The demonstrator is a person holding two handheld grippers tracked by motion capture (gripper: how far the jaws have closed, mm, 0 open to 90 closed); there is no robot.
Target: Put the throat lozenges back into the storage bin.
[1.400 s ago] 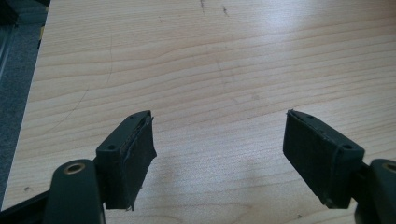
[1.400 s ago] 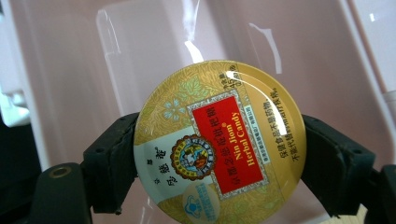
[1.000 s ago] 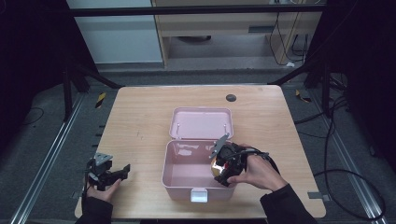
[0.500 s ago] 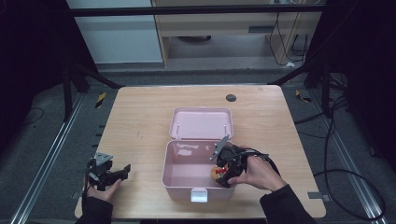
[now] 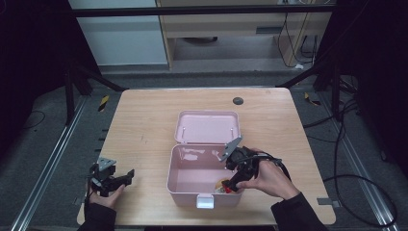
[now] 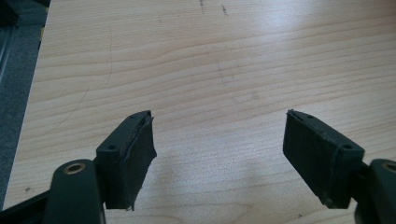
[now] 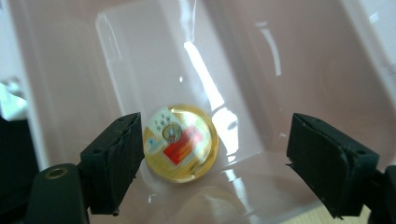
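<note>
Right gripper view: right gripper [image 7: 212, 158] spread wide inside pink box [image 5: 192, 166], gold round tin [image 7: 181, 142] just beside the left finger, untouched. Left gripper [image 6: 219, 154] likewise open above bare counter [image 6: 210, 56].

A pale wooden counter [image 5: 144, 120] is standing on a grey floor [image 5: 43, 120], its grain and a few faint scratches showing up close in the left gripper view [image 6: 210, 56]. A small dark round disc [image 5: 237, 101] is lying near the counter's far edge. Two yellow-and-black striped pieces are lying on the floor, one beside the far left corner [image 5: 103, 103] and one beside the far right corner [image 5: 310, 99]. Black cables [image 5: 351, 180] are trailing over the floor at the right. A wooden cabinet [image 5: 226, 29] is standing beyond, with a white panel [image 5: 120, 38] beside it.
</note>
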